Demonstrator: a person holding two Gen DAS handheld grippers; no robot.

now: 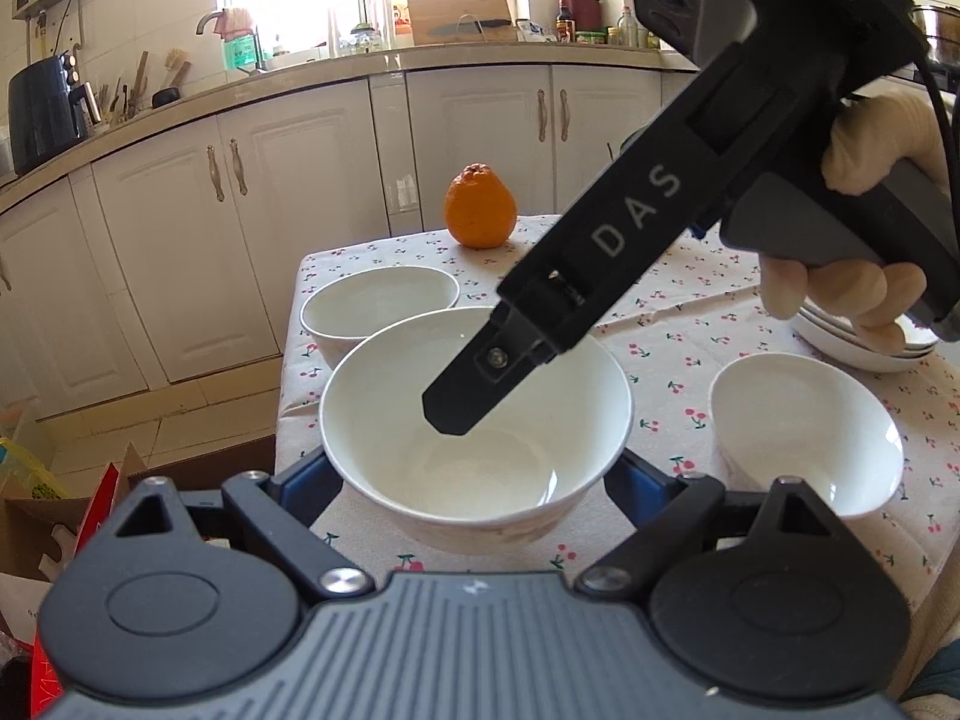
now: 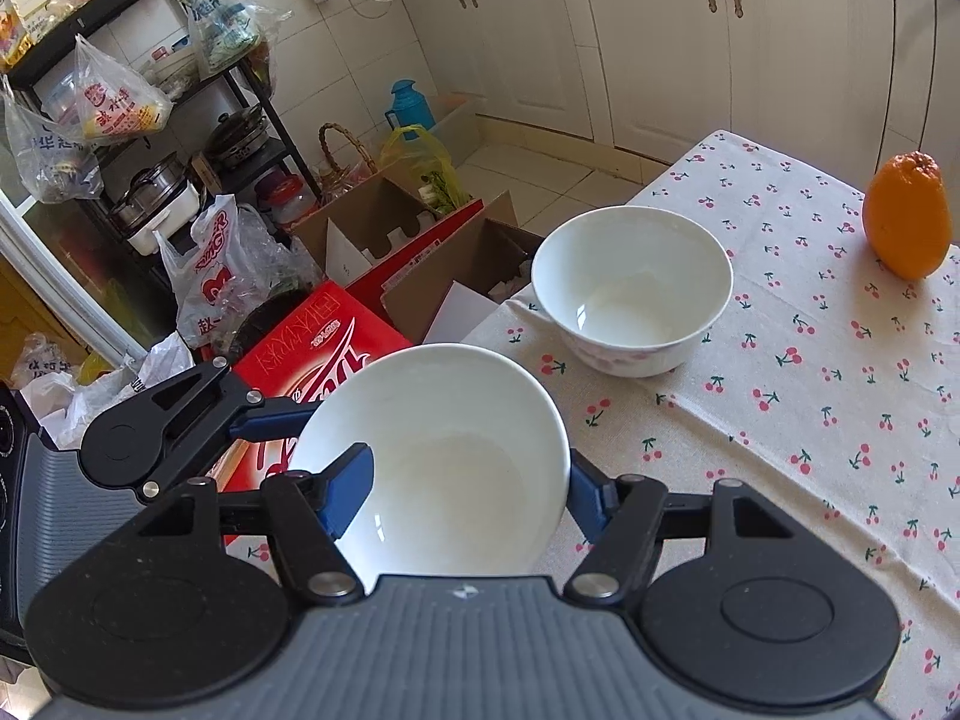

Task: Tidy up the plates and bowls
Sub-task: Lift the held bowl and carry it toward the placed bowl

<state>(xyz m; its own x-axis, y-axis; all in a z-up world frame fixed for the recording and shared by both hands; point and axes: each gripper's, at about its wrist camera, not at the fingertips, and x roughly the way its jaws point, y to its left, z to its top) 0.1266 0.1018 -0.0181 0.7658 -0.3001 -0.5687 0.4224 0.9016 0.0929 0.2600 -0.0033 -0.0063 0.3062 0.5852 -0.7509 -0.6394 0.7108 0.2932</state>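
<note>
A white bowl [image 1: 480,420] sits between the fingers of my left gripper [image 1: 474,486], whose blue pads press its sides just above the cherry-print tablecloth. My right gripper [image 1: 456,408] reaches in from the upper right, one finger inside this bowl; in the right wrist view it [image 2: 462,486] grips the bowl's wall [image 2: 444,456], one blue pad inside [image 2: 348,492] and one outside. A second white bowl [image 1: 378,306] [image 2: 630,288] stands behind it. A third white bowl [image 1: 804,438] stands to the right. Stacked white plates [image 1: 864,348] lie at the far right.
An orange [image 1: 480,207] [image 2: 909,216] stands at the far edge of the table [image 1: 690,324]. Boxes and bags [image 2: 336,312] crowd the floor left of the table. Kitchen cabinets [image 1: 240,210] run behind.
</note>
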